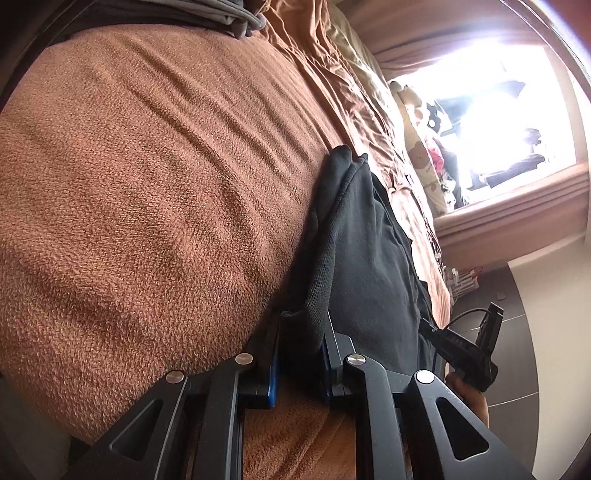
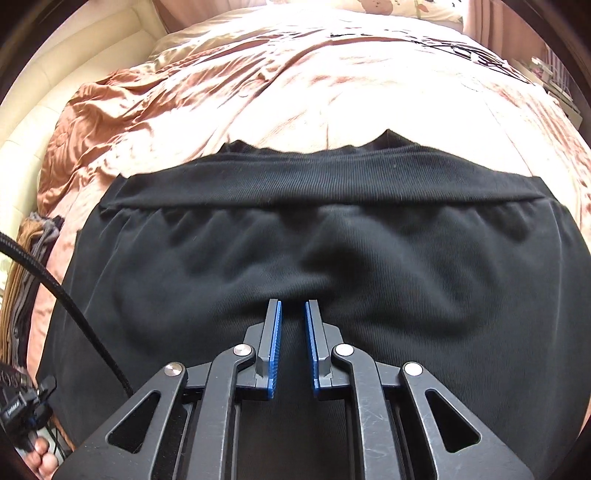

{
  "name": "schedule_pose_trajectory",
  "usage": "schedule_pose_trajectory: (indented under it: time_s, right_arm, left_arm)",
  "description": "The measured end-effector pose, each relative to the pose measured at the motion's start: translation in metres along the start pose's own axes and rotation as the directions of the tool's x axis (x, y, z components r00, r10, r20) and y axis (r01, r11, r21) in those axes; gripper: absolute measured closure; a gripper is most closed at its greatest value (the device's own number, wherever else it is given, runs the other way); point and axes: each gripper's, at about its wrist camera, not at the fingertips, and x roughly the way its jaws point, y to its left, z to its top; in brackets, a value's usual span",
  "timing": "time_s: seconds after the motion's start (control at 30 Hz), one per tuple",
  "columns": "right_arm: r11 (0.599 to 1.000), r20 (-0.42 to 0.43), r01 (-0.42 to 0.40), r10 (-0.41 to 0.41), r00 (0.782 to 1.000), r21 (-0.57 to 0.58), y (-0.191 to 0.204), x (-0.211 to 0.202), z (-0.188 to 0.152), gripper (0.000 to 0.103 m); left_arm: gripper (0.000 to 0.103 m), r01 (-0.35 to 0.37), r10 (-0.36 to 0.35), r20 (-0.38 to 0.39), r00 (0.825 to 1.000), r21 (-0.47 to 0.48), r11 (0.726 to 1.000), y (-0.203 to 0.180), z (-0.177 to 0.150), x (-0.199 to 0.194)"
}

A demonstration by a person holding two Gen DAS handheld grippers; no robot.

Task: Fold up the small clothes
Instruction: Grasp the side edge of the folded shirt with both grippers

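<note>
a bed fills both views, covered by a brown fleece blanket (image 1: 147,184) on the left and a rumpled, shiny peach quilt (image 2: 295,92) further over, with a bright window (image 1: 498,92) beyond and dark floor tiles at the far right of the left wrist view. a grey garment (image 1: 221,14) lies bunched at the top edge of the blanket. a black garment (image 2: 314,240), soft and ribbed with a broad waistband, lies spread across the bed, its band toward the quilt. in the left wrist view the left gripper (image 1: 301,332) has its blue-padded fingers closed on a bunched corner of the black garment, the cloth filling the gap between them and lifted clear of the blanket. to its right in that view, the other tool and a hand (image 1: 469,391) holding it show at the garment's far edge. in the right wrist view the right gripper (image 2: 293,314) hovers low over the middle of the garment, its jaws a narrow gap apart with nothing pinched between the pads. a black cable (image 2: 55,288) runs down the left side of that view.
</note>
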Motion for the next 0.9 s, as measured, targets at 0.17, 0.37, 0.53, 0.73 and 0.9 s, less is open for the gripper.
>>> schedule_pose_trajectory:
  time_s: [0.17,0.37,0.53,0.73,0.9]
  right_arm:
    - [1.000,0.005,0.016,-0.016,1.000,-0.004,-0.002,0.015,0.018,0.093]
    - [1.000,-0.010,0.016,-0.016,1.000,0.012,-0.001,0.028,0.039,0.093]
    - [1.000,-0.052,0.026,-0.025,0.998,0.017,0.000,0.042,0.058,0.094]
    - [0.998,-0.069,0.064,-0.063,0.996,0.017,0.007,0.047,0.072,0.094]
    - [0.999,-0.100,0.039,-0.041,0.994,-0.018,0.013,0.038,0.055,0.094]
  left_arm:
    - [0.085,-0.004,0.004,0.000,1.000,-0.005,1.000,0.001,-0.002,-0.002]
    - [0.085,-0.010,0.010,-0.002,1.000,-0.010,1.000,-0.002,0.000,0.001]
    - [0.085,-0.012,0.012,0.008,1.000,-0.013,1.000,-0.004,0.001,0.004]
    - [0.085,-0.003,0.003,0.003,1.000,-0.020,1.000,-0.001,0.001,0.005]
    - [0.086,0.013,-0.013,0.000,1.000,-0.034,0.999,0.005,0.003,0.002]
